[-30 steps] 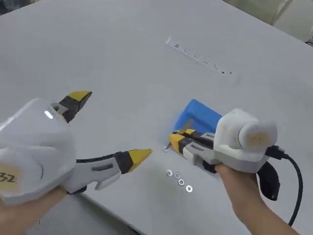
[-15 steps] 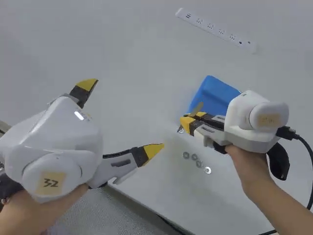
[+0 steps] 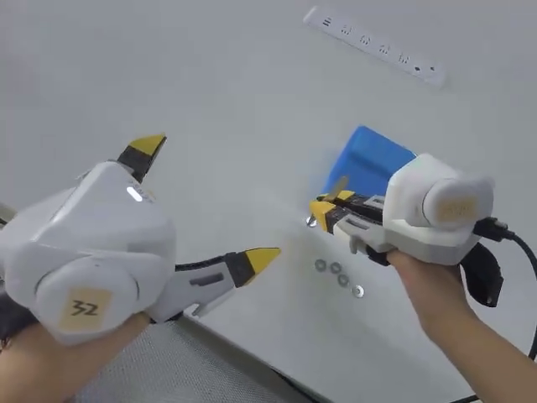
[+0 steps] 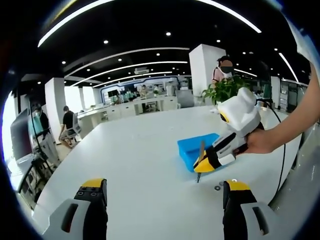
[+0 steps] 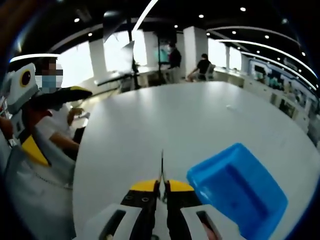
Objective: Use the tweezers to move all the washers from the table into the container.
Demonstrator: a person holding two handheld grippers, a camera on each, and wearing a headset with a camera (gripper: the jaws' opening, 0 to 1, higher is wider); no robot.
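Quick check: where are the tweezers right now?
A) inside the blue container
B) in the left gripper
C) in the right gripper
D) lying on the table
C: the right gripper is shut on the tweezers, whose thin tip sticks out between its jaws, while the left gripper is open and holds nothing.

Table point(image 3: 210, 101): container point(image 3: 373, 164), perhaps 4 washers point(image 3: 339, 278)

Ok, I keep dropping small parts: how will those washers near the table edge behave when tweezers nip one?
The washers look small, flat and shiny, so probably light but slippery between the fine tips of the tweezers. Lying flush on the smooth table, they would likely skid when nudged rather than roll. Near the edge, a skid might drop one.
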